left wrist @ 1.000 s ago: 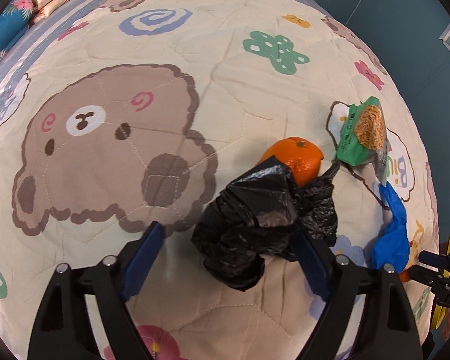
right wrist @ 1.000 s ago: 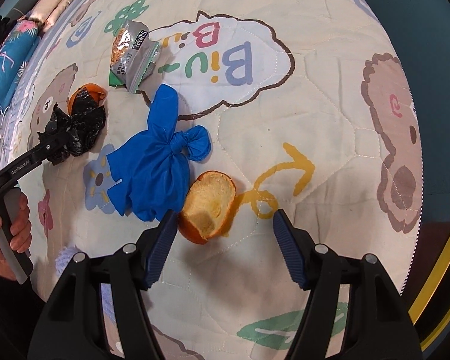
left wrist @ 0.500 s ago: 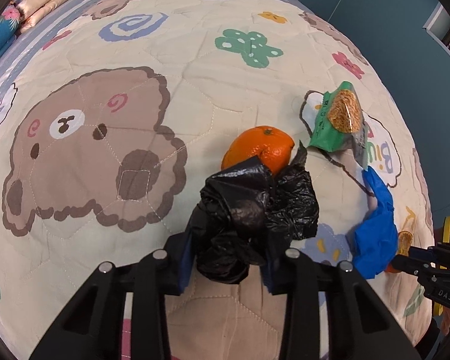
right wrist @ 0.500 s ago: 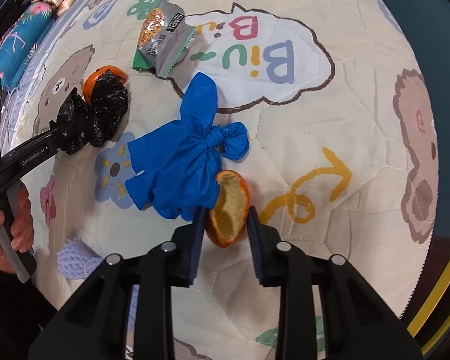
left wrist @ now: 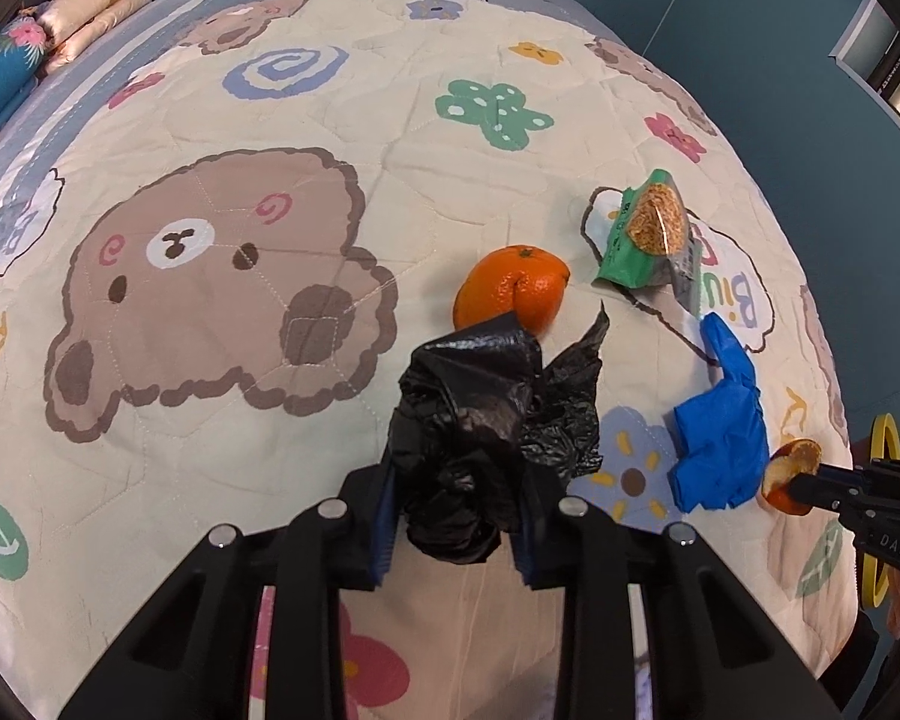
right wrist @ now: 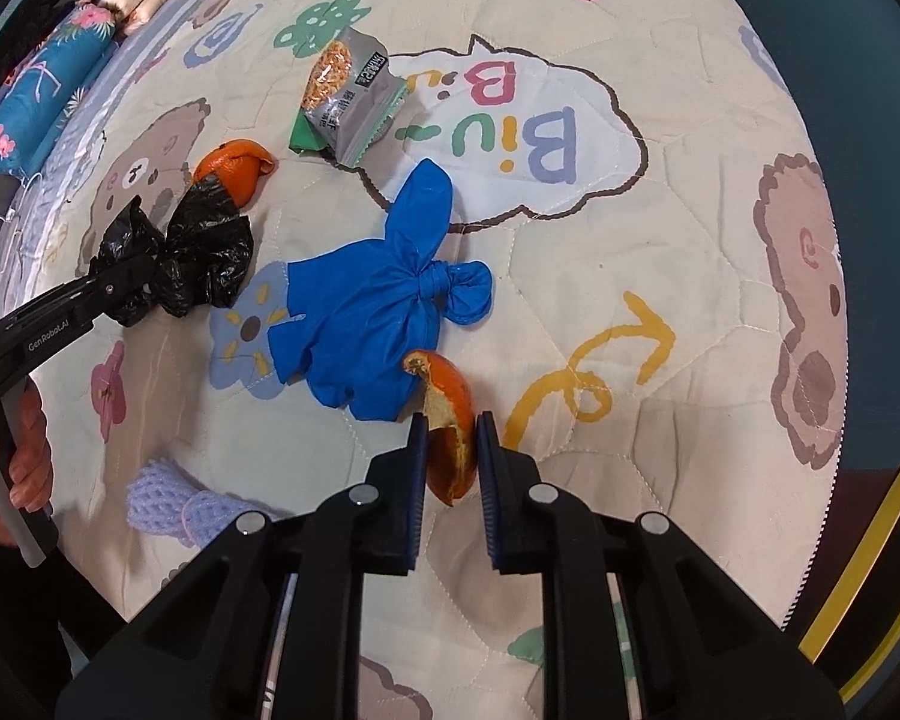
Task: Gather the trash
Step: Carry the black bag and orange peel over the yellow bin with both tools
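Observation:
My left gripper (left wrist: 459,516) is shut on a crumpled black plastic bag (left wrist: 486,420) and holds it just above the quilt; it also shows in the right wrist view (right wrist: 180,258). An orange peel shell (left wrist: 510,294) lies right behind the bag. My right gripper (right wrist: 450,450) is shut on a piece of orange peel (right wrist: 450,420), lifted off the quilt; the peel shows in the left wrist view (left wrist: 792,468). A knotted blue glove (right wrist: 384,312) lies left of it. A snack wrapper (right wrist: 342,102) lies farther back.
A cartoon-print quilt (left wrist: 210,420) covers the bed. A purple knitted piece (right wrist: 174,504) lies near the front left edge. Folded bedding (right wrist: 48,84) sits at the far left. A yellow ring-shaped object (left wrist: 882,510) is beyond the right bed edge.
Both grippers went from open to shut: the left closed on the black bag and raised it, the right closed on the orange peel piece and lifted it upright.

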The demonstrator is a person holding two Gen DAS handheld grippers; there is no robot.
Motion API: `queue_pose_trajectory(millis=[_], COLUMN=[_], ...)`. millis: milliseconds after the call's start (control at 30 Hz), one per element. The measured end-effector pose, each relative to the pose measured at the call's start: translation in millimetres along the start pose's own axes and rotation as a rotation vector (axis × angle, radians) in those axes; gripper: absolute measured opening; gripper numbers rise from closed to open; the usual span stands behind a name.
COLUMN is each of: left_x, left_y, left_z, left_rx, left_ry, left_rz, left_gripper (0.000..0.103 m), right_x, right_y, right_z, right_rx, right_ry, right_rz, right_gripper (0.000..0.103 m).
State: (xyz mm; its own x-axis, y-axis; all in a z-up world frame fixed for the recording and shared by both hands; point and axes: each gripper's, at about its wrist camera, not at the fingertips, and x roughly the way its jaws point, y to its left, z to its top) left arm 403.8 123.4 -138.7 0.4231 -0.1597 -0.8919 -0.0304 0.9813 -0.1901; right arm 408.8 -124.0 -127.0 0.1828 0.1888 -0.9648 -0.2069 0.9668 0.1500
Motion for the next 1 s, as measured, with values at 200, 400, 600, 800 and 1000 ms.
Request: queue_pose_trajectory(millis=[200,400,600,800,1000], left_x=[-16,-29,-41,-51,-60], left_y=[5,-1,-17,-38,-61], left_z=[-2,-4,-6,-10,-13], left_rx=[-0.017,-0.020,-0.007,0.025,0.055], left_ry=[-0.012,-0.022,-0.030,-0.031,-0.032], left_rz=[0.004,-0.001,-0.010,-0.018,-0.037], left_gripper=[0.028,0.028,0.028,0.028,0.028], right_x=[-16,-29,-45,-59,-71], right_y=[-2,-7,-18,-35,-54], right_z=[-8,-16,-25,-34,-45], right_rx=[0.004,0.008,0.027,0.052,0.084], right_ry=[-0.018,-0.033,-0.057,-0.079,-0.100], right_rz=[0.006,0.004,0.006,0.003,0.004], right_gripper=[0.016,0.016,0.016,0.016,0.016])
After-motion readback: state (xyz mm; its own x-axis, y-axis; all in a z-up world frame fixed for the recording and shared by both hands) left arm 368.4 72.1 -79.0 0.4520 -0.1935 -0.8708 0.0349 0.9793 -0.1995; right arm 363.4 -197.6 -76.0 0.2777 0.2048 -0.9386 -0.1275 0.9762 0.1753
